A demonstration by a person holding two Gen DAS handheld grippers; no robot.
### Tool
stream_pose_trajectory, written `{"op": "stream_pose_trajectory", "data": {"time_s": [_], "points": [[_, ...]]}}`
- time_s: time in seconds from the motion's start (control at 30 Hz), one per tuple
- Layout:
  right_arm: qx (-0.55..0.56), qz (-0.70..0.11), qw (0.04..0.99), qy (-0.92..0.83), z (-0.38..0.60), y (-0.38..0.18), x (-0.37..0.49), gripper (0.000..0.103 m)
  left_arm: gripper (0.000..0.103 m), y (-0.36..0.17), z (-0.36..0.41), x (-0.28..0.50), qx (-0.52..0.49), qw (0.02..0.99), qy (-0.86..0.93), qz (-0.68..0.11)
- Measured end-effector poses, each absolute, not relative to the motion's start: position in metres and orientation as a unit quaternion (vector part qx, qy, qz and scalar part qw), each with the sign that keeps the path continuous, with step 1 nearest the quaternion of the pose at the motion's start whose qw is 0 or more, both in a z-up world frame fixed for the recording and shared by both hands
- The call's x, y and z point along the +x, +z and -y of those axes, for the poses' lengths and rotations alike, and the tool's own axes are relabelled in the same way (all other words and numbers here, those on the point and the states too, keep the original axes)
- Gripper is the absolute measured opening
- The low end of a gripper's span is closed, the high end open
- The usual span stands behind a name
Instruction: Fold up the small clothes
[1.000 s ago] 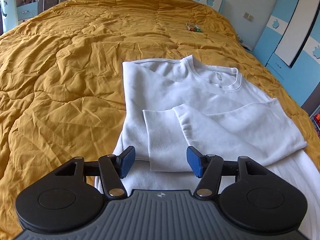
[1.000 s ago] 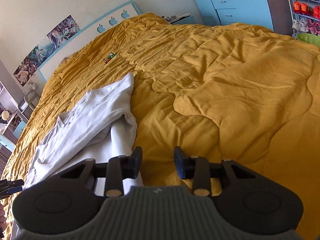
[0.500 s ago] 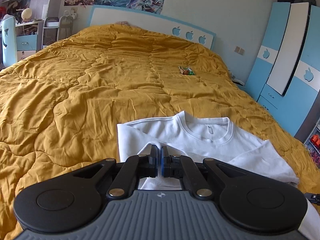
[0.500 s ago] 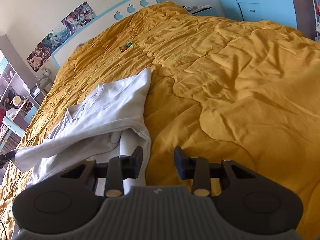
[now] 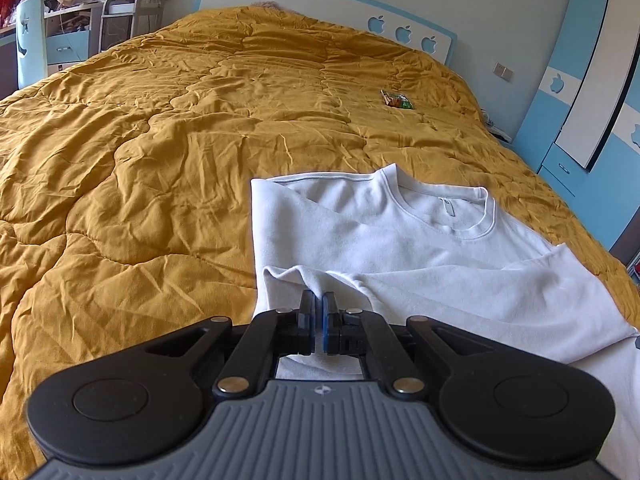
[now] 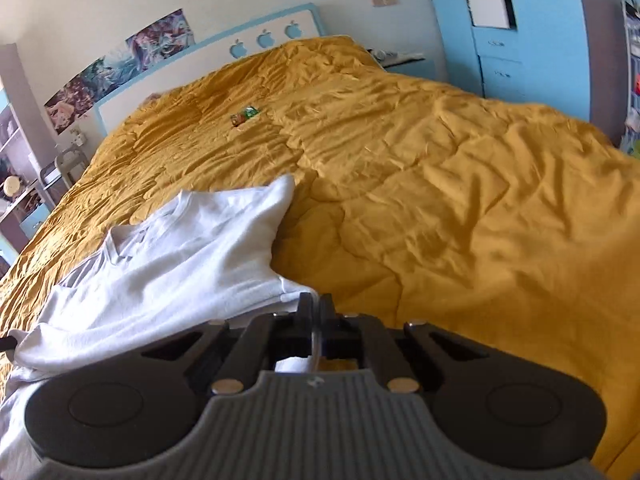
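A white sweatshirt (image 5: 400,240) lies on the near part of a bed, spread over a mustard-yellow quilt (image 5: 180,140), with its ribbed collar (image 5: 448,216) turned toward the headboard (image 5: 320,12). Its sleeves are folded in across the body, and the cloth rises in small peaks at the near edge.

The left tool (image 5: 319,312) has its blue-padded jaws pressed together on a pinch of the sweatshirt's near left edge, the fabric tenting up just ahead of the pads. The right tool (image 6: 316,312) is likewise clamped on the garment's near right edge (a thin fold of white cloth runs back between the jaws), having just closed from a half-open stance. In the right wrist view, the dark tip of the left tool shows at the far left of the frame, at the sweatshirt's other corner.

Farther up the quilt sits a small green and red wrapper (image 5: 396,100), well apart from the garment. Blue and white wardrobes (image 5: 580,100) stand beside the bed, and posters (image 6: 120,64) hang above the headboard.
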State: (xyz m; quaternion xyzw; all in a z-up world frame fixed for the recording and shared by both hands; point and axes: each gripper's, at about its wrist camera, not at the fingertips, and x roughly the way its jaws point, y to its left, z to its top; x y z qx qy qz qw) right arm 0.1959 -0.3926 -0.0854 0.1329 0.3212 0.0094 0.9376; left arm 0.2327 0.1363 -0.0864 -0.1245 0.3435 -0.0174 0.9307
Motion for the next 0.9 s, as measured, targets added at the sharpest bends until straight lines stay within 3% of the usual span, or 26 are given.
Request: {"op": "stream_pose_trajectory", "data": {"time_s": [0.2,0.3,0.37,0.4,0.47,0.63,0.67,0.7,0.73,0.77,0.8,0.83,0.9], "points": [[0.008,-0.348,0.937,-0.002,0.368,-0.084,0.208,0.000,0.003,-0.098,-0.136,0.238,-0.116,0.922,-0.013,-0.369],[0.011,-0.394,0.919,-0.021,0.372,-0.105,0.213,0.000,0.019,-0.110,-0.128,0.240,-0.061,0.914,0.002,-0.400],[0.009,-0.394,0.919,-0.034,0.372,-0.110,0.209,0.001,0.023,-0.110,-0.123,0.233,-0.022,0.922,0.009,-0.387],[0.005,-0.392,0.919,-0.046,0.371,-0.108,0.206,0.008,0.025,-0.109,-0.122,0.229,-0.013,0.924,0.007,-0.381],[-0.021,-0.386,0.917,-0.098,0.369,-0.101,0.200,0.011,0.046,-0.104,-0.118,0.221,0.002,0.928,0.007,-0.373],[0.031,-0.329,0.941,-0.077,0.390,-0.078,0.177,0.020,0.063,-0.086,-0.097,0.186,0.045,0.952,-0.016,-0.303],[0.041,-0.320,0.944,-0.065,0.390,-0.074,0.175,0.024,0.067,-0.083,-0.092,0.180,0.048,0.955,-0.012,-0.294],[0.044,-0.314,0.947,-0.053,0.387,-0.071,0.175,0.037,0.067,-0.080,-0.088,0.175,0.043,0.956,-0.007,-0.290],[0.042,-0.313,0.948,-0.044,0.383,-0.069,0.177,0.043,0.067,-0.078,-0.084,0.170,0.031,0.956,0.000,-0.291],[0.037,-0.314,0.948,-0.028,0.373,-0.069,0.180,0.041,0.067,-0.076,-0.082,0.166,0.013,0.955,0.000,-0.295],[0.031,-0.313,0.949,-0.013,0.364,-0.070,0.183,0.035,0.067,-0.074,-0.080,0.162,-0.012,0.954,-0.006,-0.300],[0.026,-0.312,0.950,0.004,0.354,-0.071,0.187,0.021,0.067,-0.073,-0.079,0.157,-0.031,0.952,-0.012,-0.303],[0.019,-0.297,0.954,0.024,0.336,-0.075,0.193,0.012,0.067,-0.070,-0.077,0.145,-0.079,0.946,-0.027,-0.312]]}}
